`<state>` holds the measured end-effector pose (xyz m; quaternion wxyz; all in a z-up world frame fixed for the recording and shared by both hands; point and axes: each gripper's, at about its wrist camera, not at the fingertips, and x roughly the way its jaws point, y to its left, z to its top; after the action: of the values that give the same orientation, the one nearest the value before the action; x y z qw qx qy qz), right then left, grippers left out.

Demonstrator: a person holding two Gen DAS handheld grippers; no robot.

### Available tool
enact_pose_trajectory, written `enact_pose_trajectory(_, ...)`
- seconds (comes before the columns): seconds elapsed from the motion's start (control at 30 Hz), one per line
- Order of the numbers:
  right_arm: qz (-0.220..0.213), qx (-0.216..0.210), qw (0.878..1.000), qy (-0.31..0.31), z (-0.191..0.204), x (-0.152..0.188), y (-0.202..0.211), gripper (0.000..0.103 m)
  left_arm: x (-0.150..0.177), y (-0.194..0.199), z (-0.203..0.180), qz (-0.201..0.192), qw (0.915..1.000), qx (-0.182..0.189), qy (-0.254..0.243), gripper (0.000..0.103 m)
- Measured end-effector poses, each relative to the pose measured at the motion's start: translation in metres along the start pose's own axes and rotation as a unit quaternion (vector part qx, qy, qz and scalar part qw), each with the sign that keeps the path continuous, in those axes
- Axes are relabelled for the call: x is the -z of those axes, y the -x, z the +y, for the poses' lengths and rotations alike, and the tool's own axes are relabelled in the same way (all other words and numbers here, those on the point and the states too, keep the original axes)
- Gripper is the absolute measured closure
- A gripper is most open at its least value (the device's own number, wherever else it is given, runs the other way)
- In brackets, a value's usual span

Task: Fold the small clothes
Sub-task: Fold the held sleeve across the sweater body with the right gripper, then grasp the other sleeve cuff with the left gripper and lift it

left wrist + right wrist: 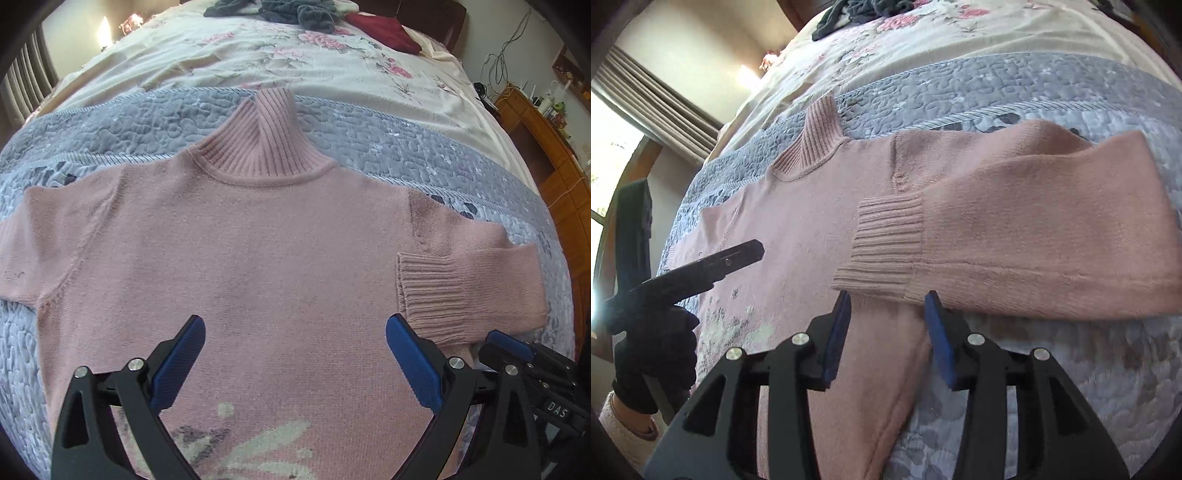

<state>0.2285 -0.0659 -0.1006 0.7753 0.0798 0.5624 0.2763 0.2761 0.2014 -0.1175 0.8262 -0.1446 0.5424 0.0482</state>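
A pink turtleneck sweater (258,240) (798,229) lies flat, front up, on a grey-blue quilt (369,133), its ribbed collar (266,140) pointing away. Its right sleeve is folded inward, so the ribbed cuff (436,288) (886,240) rests on the body's edge. The other sleeve stretches out to the left. My left gripper (295,328) hovers open over the chest, holding nothing. From the right wrist view it shows as a dark finger (738,258) held by a gloved hand (657,354). My right gripper (888,299) is open just short of the cuff, nothing between its blue pads (834,339).
A floral sheet (295,62) covers the bed beyond the quilt. A pile of dark clothes (295,11) and a dark red item (388,33) lie at the far end. Wooden furniture (546,147) stands to the right, and a curtained window (665,103) to the left.
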Motion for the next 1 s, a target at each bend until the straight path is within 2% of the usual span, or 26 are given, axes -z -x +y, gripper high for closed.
enact_pose_trajectory(0.2, -0.013, 0.035, 0.999, -0.022, -0.035, 0.018, 0.023, 0.06, 0.004, -0.039, -0.038, 0.071, 0.9944, 0.077, 0.014, 0.006)
enact_pose_trajectory(0.27, -0.014, 0.042, 0.999, -0.025, -0.043, 0.023, 0.027, 0.06, 0.004, -0.05, -0.047, 0.084, 0.9912, 0.1, 0.022, 0.01)
enact_pose_trajectory(0.33, -0.017, 0.047, 0.998, -0.027, -0.049, 0.027, 0.031, 0.06, 0.002, -0.06, -0.058, 0.104, 0.9878, 0.113, 0.025, 0.041)
enact_pose_trajectory(0.4, -0.02, 0.051, 0.998, -0.03, -0.052, 0.031, 0.034, 0.06, 0.0, -0.063, -0.066, 0.105, 0.9888, 0.104, 0.021, 0.047)
enact_pose_trajectory(0.47, -0.023, 0.052, 0.998, -0.033, -0.054, 0.034, 0.036, 0.06, -0.004, -0.064, -0.07, 0.104, 0.9889, 0.105, 0.02, 0.067)
enact_pose_trajectory(0.5, -0.025, 0.054, 0.998, -0.034, -0.054, 0.034, 0.036, 0.06, -0.006, -0.061, -0.071, 0.101, 0.9878, 0.116, 0.024, 0.086)
enact_pose_trajectory(0.53, -0.027, 0.055, 0.998, -0.034, -0.054, 0.035, 0.037, 0.06, -0.007, -0.058, -0.071, 0.097, 0.9864, 0.13, 0.028, 0.092)
enact_pose_trajectory(0.7, -0.035, 0.06, 0.997, -0.046, -0.057, 0.035, 0.044, 0.06, -0.013, -0.018, -0.055, 0.031, 0.9866, 0.155, 0.041, 0.094)
enact_pose_trajectory(0.73, -0.036, 0.06, 0.996, -0.048, -0.057, 0.035, 0.045, 0.06, -0.014, -0.01, -0.046, 0.019, 0.9872, 0.151, 0.047, 0.095)
enact_pose_trajectory(0.83, -0.039, 0.062, 0.996, -0.051, -0.058, 0.032, 0.049, 0.06, -0.018, 0.013, -0.016, -0.017, 0.991, 0.122, 0.052, 0.095)
enact_pose_trajectory(1.0, -0.043, 0.057, 0.995, -0.071, -0.059, 0.022, 0.05, 0.056, -0.029, 0.035, 0.047, -0.047, 0.9946, 0.061, 0.069, 0.095)
